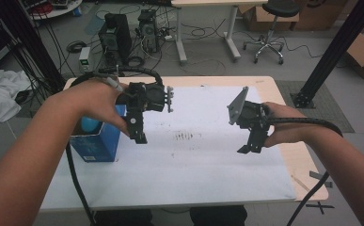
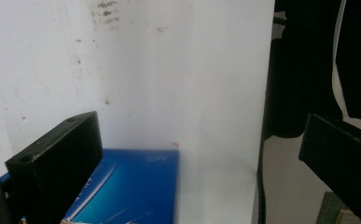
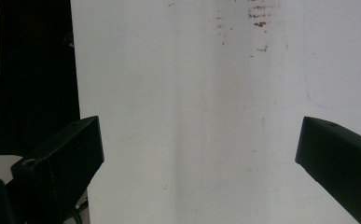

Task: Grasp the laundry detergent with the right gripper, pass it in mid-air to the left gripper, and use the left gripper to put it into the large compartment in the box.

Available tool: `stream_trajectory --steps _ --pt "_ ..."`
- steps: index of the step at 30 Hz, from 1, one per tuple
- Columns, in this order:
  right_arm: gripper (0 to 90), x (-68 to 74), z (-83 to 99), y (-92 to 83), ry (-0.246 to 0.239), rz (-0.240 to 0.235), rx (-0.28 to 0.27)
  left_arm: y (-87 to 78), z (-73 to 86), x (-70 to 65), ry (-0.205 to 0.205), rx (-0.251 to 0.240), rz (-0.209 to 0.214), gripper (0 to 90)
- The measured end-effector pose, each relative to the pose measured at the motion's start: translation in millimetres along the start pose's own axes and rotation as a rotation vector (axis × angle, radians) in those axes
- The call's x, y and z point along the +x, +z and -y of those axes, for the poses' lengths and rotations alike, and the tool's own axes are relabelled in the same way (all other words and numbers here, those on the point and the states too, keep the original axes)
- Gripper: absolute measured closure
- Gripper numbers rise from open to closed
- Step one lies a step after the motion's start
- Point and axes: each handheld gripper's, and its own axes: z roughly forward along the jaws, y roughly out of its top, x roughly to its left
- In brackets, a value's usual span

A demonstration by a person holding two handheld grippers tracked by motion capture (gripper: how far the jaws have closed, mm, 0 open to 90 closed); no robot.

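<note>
Nearest the person, the white sheet (image 1: pixel 193 174) covering the tabletop lies bare along its near edge, which leaves working room in front of both hands.

A little farther in, at the left, an open blue box (image 1: pixel 96 141) stands upright on the sheet near the left edge, its mouth facing up so that it can be reached from above; something pale blue and rounded (image 1: pixel 89 124) sits inside its opening, though what it is cannot be told. The left gripper (image 1: pixel 138 135) hangs pointing downward just to the right of the box, near its right wall and seemingly not touching it. In the left gripper view its jaws stand wide apart with nothing between them, and the box top (image 2: pixel 131 186) lies below the left-hand jaw, so the hand looks poised beside the box rather than holding it.

At the right, well apart from the box, the right gripper (image 1: pixel 250 146) also points down over bare sheet. The right gripper view shows its jaws spread wide and empty, probably just waiting.

Between the two grippers a patch of dark smudges (image 1: pixel 184 136) marks the sheet.
</note>
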Motion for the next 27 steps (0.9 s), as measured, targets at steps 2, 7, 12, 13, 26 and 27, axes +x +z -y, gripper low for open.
stream_trajectory --steps 2,7,12,13,26,27 --pt "0.9 -0.2 0.1 0.1 0.000 -0.001 0.001 -0.2 0.9 0.6 -0.008 -0.001 -0.003 0.1" --pt "1.0 -1.3 0.7 -0.6 0.000 0.001 0.004 -2.2 3.1 2.6 -0.016 -0.018 0.002 0.1" --pt "0.8 -0.6 1.7 -1.3 0.002 0.002 0.004 -2.6 2.8 1.9 -0.012 -0.021 0.005 0.1" --pt "0.8 -0.3 1.8 -1.0 0.001 0.002 0.006 -2.8 2.8 1.9 -0.013 -0.022 0.007 0.1" --pt "1.2 0.2 -0.5 -1.0 0.002 0.002 0.008 -2.7 6.2 2.5 -0.018 -0.025 -0.001 0.1" --pt "1.3 0.3 -0.9 -1.1 0.001 0.002 0.010 -2.6 6.4 2.4 -0.018 -0.027 0.001 0.1"
